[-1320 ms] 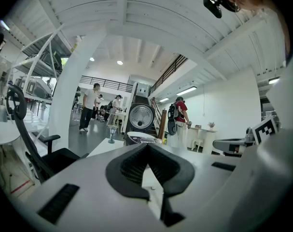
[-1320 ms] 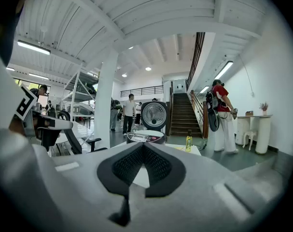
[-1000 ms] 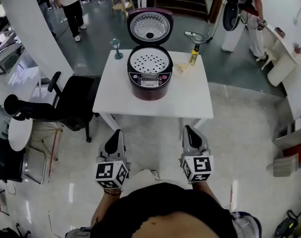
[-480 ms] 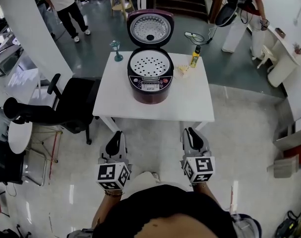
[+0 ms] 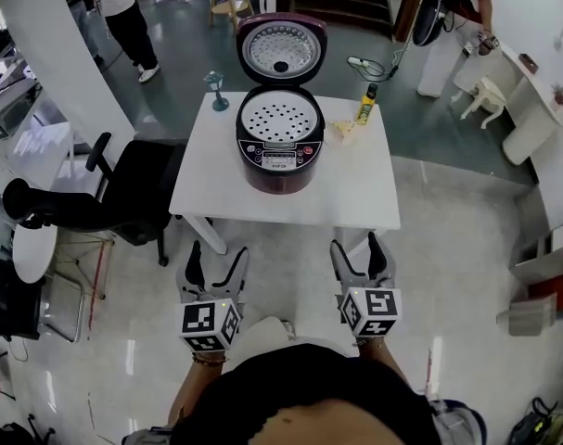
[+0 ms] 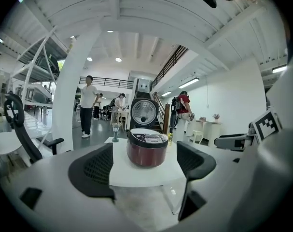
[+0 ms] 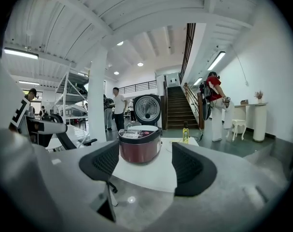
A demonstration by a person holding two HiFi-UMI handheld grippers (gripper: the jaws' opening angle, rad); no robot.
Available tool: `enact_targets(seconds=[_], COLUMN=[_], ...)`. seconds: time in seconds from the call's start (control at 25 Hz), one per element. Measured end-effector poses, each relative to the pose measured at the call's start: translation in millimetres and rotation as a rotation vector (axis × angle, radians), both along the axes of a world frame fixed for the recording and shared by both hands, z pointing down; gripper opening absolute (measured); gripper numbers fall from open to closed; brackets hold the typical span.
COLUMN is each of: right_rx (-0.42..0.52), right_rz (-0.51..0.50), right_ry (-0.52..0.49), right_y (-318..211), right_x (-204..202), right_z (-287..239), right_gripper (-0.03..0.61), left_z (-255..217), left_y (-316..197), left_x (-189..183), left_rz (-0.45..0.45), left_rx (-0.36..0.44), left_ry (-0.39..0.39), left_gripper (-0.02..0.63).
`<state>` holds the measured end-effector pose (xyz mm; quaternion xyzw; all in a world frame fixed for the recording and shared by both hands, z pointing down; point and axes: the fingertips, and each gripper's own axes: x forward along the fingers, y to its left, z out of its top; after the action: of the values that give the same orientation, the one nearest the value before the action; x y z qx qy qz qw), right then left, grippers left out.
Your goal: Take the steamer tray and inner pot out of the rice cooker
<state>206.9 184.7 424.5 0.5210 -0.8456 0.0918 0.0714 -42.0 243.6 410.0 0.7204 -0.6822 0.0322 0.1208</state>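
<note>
A dark red rice cooker (image 5: pixel 279 151) stands on the white table (image 5: pixel 355 193) with its lid (image 5: pixel 281 52) swung up. A white perforated steamer tray (image 5: pixel 279 117) sits in its top; the inner pot is hidden beneath it. Both grippers hover over the floor, short of the table's near edge. My left gripper (image 5: pixel 216 256) and right gripper (image 5: pixel 358 245) have their jaws opening wide, with nothing between them. In the left gripper view the cooker (image 6: pixel 147 149) shows far off between the jaws, as does the cooker (image 7: pixel 139 145) in the right gripper view.
On the table stand a small goblet (image 5: pixel 216 89) at the back left, a bottle (image 5: pixel 364 103) and a yellowish lump (image 5: pixel 342 130) at the back right. A black office chair (image 5: pixel 123 193) stands left of the table. A person (image 5: pixel 128 17) walks behind; a white desk (image 5: pixel 531 100) stands far right.
Both grippers' jaws were shut and have now spread wide. Both grippers have crept a little toward the table.
</note>
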Motion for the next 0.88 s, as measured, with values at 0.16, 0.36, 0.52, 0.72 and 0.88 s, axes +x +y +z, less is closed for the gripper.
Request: enact_targets(seconds=[0.16,0.36,0.52,0.72,0.88], right_rx=[-0.008,0.01,0.032,0.025,0.041], right_rz=[0.002,-0.029,-0.054,-0.069,-0.072], right_ry=[0.015,0.015,-0.012,-0.017,0.001], right_y=[-6.6,-7.0,-12.4,-27.6,-50.0], right_x=[2.8,-0.8,-1.4,-8.9,-12.4], right_z=[4.8,2.8,0.2,0.0,1.3], right_gripper=[0.333,0.333,0.333,0.333,0.331], left_z=[-1.3,1.9,7.9,12.0,13.5], left_y=[-6.0,-5.3,-9.9,-24.0,-46.7], left_x=[4.2,3.2,-1.5,-2.6,-7.7], left_rz=[-0.001,-0.005,-0.019,-0.013,-0.014], left_rx=[0.01,-0.005,-0.023,-0.033,-0.032], left_ry=[0.008,0.007,0.012,0.002,0.033], left_gripper=[0.399,0.399,0.399,0.399,0.399])
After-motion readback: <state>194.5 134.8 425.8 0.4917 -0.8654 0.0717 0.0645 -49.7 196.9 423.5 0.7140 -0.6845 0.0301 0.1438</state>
